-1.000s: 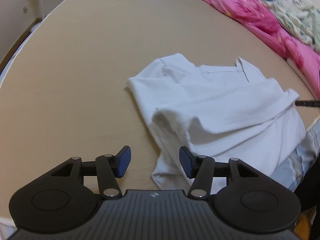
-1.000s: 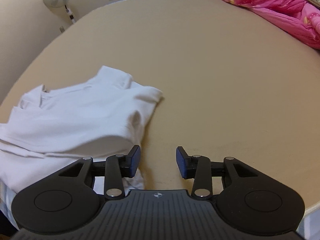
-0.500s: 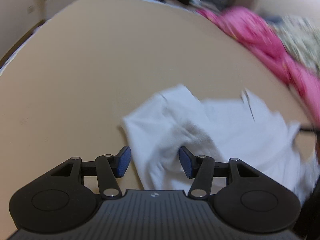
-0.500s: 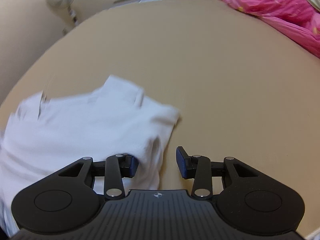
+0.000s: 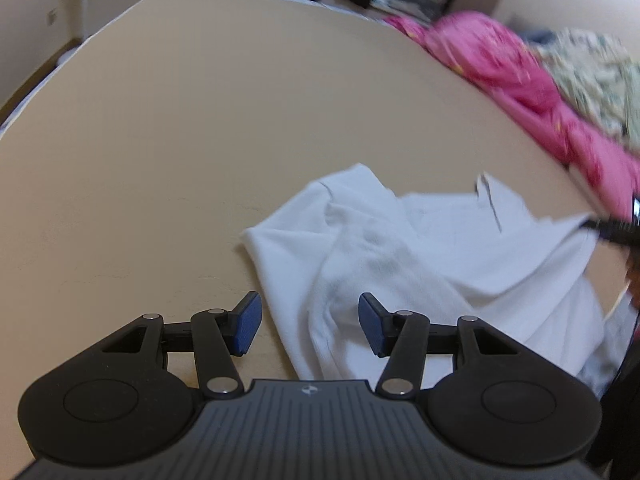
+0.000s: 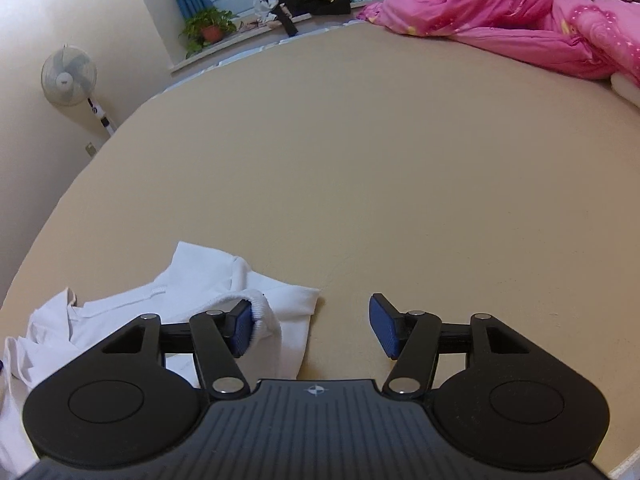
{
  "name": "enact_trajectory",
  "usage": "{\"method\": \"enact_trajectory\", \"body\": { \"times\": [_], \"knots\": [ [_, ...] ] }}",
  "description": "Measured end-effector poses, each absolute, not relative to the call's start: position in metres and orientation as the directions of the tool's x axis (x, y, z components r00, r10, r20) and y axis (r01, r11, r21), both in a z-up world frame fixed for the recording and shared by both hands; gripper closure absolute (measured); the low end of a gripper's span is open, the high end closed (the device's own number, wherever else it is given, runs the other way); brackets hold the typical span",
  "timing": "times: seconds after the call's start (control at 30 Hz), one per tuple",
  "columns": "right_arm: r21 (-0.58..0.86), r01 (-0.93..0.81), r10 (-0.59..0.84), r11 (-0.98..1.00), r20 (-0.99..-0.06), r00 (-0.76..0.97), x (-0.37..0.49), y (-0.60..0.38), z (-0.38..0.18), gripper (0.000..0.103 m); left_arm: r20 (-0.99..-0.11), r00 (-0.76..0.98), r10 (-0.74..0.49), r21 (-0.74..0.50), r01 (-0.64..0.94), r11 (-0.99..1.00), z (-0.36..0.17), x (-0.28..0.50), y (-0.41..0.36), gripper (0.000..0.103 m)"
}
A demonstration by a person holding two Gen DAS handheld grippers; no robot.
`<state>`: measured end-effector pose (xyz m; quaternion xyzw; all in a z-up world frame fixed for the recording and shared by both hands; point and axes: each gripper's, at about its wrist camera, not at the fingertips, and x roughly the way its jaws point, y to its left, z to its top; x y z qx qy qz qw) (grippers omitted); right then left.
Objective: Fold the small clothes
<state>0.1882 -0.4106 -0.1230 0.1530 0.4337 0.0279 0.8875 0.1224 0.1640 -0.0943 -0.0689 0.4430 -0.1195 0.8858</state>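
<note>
In the left wrist view, the white shirt [image 5: 420, 256] has bunched up since a second ago: then it lay fairly spread on the tan bed [image 5: 200, 120], now a ridge of cloth is pulled up in its middle and its near corner lies between the blue pads of the left claw [image 5: 310, 328], which stands apart as before, gripping nothing. The right claw [image 5: 612, 228] shows only as a blurred dark shape at the shirt's far edge. The bed to the left and beyond is bare; the pink quilt [image 5: 520, 64] lies along the right side. In the right wrist view, the right claw [image 6: 312, 330] is opening, with a rolled hem of the shirt [image 6: 224, 296] draped against its left pad [image 6: 242, 332] and nothing pressed between the pads; this reads as a release, so the shirt needs smoothing before a fold. Wide open bed lies ahead and right; the bed's near-right edge is close.
</note>
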Motion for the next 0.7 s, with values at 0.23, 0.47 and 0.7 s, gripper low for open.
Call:
{"method": "enact_trajectory", "body": {
  "times": [0.23,0.47,0.7],
  "knots": [
    [0.45,0.14,0.289,0.882,-0.75,0.595,0.184,-0.433,-0.127,0.042,-0.756,0.604,-0.252,-0.133,0.235,0.963,-0.103,0.135,0.132,0.071],
    [0.477,0.203,0.268,0.855,-0.743,0.613,0.182,-0.445,-0.13,0.042,-0.672,0.711,-0.205,-0.162,0.128,0.978,-0.088,0.134,0.151,0.103],
    [0.441,0.146,0.28,0.885,-0.757,0.591,0.185,-0.432,-0.13,0.042,-0.732,0.657,-0.18,-0.275,-0.044,0.96,-0.103,0.142,0.178,0.093]
  ]
}}
